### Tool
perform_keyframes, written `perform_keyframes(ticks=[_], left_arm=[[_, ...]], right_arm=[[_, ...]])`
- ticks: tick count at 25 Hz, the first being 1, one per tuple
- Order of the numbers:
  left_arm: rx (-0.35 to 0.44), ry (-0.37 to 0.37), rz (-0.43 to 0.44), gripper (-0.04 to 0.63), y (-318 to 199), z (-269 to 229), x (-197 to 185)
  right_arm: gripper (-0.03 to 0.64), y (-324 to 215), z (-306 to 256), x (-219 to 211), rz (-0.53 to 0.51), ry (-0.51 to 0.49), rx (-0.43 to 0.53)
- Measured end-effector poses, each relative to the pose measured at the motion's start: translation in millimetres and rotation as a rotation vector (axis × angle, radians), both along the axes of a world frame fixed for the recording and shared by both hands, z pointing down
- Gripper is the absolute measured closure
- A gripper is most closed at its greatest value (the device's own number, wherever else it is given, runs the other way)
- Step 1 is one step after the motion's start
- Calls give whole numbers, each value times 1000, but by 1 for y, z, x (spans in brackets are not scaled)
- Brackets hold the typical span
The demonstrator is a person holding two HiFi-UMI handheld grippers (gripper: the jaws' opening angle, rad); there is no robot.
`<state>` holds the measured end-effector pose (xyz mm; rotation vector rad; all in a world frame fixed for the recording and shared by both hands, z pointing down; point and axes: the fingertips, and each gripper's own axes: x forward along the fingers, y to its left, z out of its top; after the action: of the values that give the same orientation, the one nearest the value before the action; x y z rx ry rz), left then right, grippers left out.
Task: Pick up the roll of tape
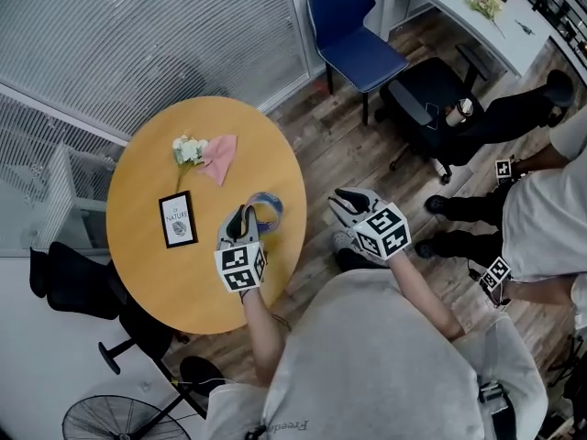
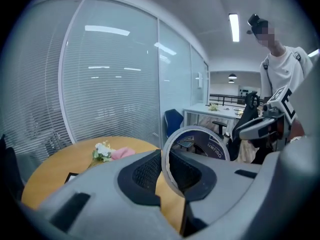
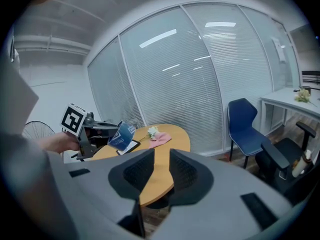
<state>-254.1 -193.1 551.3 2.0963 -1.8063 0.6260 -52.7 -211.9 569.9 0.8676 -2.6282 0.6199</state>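
The roll of tape (image 1: 267, 208), a ring with a blue printed core, hangs above the round wooden table (image 1: 156, 273). My left gripper (image 1: 246, 218) is shut on its rim. In the left gripper view the tape (image 2: 207, 145) stands on edge, its wall pinched between the black pads (image 2: 145, 174). The right gripper view shows the tape (image 3: 121, 134) held aloft off to the left. My right gripper (image 1: 342, 200) hovers off the table's right edge over the floor. Its jaws stand open in the right gripper view (image 3: 161, 171), nothing between them.
On the table lie a small flower bunch (image 1: 188, 149), a pink cloth (image 1: 220, 158) and a framed card (image 1: 178, 219). A blue chair (image 1: 353, 35) and a black office chair (image 1: 431, 108) stand beyond. A person (image 1: 541, 209) stands at the right, a fan (image 1: 110, 420) at bottom left.
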Motion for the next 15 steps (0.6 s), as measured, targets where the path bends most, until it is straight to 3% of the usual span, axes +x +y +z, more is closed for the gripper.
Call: perform_keyframes(ticks=[15], left_arm=[[68,12,-8,541,-1,-28,11]], right_arm=[[534,-5,-8,-1,1,-28,17]])
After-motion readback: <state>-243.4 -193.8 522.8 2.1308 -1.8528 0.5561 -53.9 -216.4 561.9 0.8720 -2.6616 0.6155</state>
